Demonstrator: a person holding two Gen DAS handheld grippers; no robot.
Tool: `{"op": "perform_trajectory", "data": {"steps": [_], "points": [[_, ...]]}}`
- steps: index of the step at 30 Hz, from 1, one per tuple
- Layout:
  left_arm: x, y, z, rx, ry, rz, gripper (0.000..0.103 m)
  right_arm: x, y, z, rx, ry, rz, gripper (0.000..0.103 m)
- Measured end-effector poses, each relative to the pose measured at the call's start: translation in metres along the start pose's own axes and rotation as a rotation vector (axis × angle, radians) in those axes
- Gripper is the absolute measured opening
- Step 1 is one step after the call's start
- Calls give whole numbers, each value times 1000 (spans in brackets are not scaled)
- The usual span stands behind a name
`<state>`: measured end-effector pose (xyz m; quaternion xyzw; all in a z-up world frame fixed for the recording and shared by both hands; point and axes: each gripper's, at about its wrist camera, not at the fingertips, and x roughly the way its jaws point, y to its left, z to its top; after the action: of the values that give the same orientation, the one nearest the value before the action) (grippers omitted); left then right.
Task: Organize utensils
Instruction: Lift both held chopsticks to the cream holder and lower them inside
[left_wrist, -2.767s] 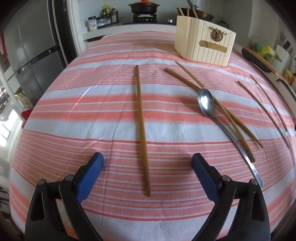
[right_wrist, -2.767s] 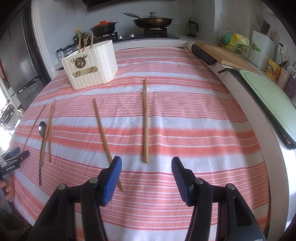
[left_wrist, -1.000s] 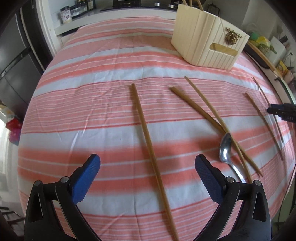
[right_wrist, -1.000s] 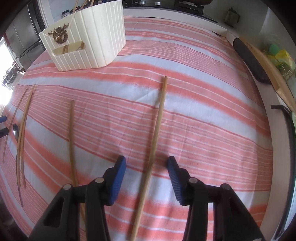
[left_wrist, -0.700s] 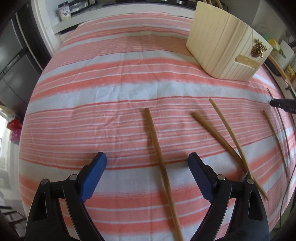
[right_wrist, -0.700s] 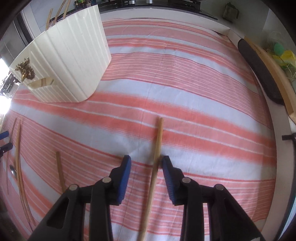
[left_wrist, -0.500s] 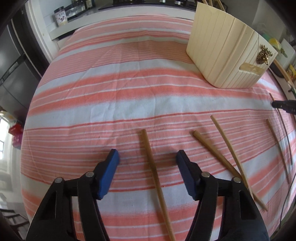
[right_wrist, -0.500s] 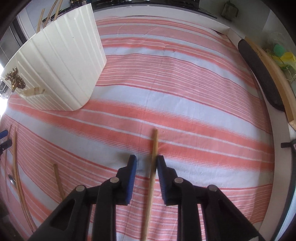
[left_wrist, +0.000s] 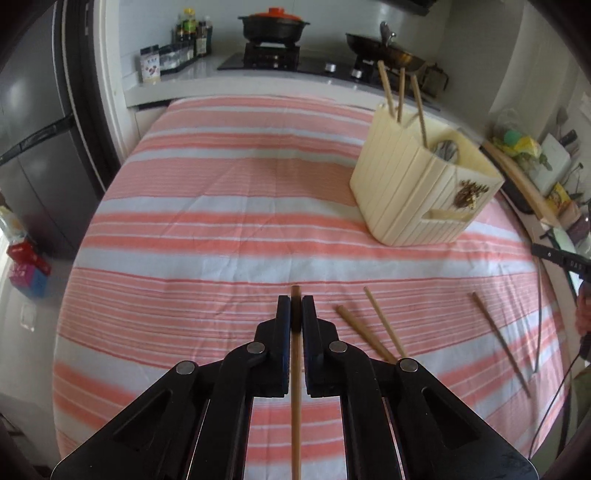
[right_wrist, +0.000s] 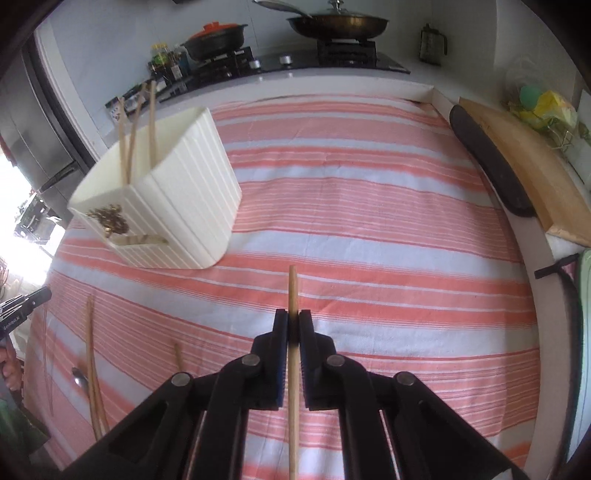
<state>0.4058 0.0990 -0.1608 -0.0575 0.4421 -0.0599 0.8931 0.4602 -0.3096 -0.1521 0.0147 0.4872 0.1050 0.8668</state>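
Striped cloth (left_wrist: 229, 236), pink and white, covers the bench from edge to edge. Farthest left, a grey fridge (left_wrist: 33, 147) stands beside the bench. In the left wrist view the left tongs (left_wrist: 295, 310) have just been closing and are now clamped on a wooden chopstick (left_wrist: 295, 398), whose tip pokes out just past the blue pads while its shaft runs back under the black arms. To the right of those tongs two more chopsticks (left_wrist: 369, 332) lie crossed on the cloth, and further right two thinner sticks (left_wrist: 498, 339) lie well apart from them near the bench edge. Behind them a cream ribbed holder (left_wrist: 413, 192) stands upright on the cloth with three chopsticks (left_wrist: 400, 96) leaning up out of its back compartment and something grey in the next one; I cannot tell what it is.

In the right wrist view the same holder (right_wrist: 177, 206) stands at the left, with a spoon (right_wrist: 79, 374) and loose sticks lying on the cloth below it. The right tongs (right_wrist: 293, 325) have also just been closing and are clamped on a second chopstick (right_wrist: 293, 406), its tip reaching further out past the pads. At the far right a wooden board (right_wrist: 524, 162) rests along the bench edge
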Motion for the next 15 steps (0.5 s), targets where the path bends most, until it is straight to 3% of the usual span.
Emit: {"op": "perform_trajectory", "data": {"steps": [9, 15], "points": [[-116, -13, -4, 1, -219, -111, 4, -123, 31, -37, -58, -242, 45, 6], [-160, -21, -13, 2, -302, -157, 4, -176, 49, -65, -92, -415, 43, 6]]}}
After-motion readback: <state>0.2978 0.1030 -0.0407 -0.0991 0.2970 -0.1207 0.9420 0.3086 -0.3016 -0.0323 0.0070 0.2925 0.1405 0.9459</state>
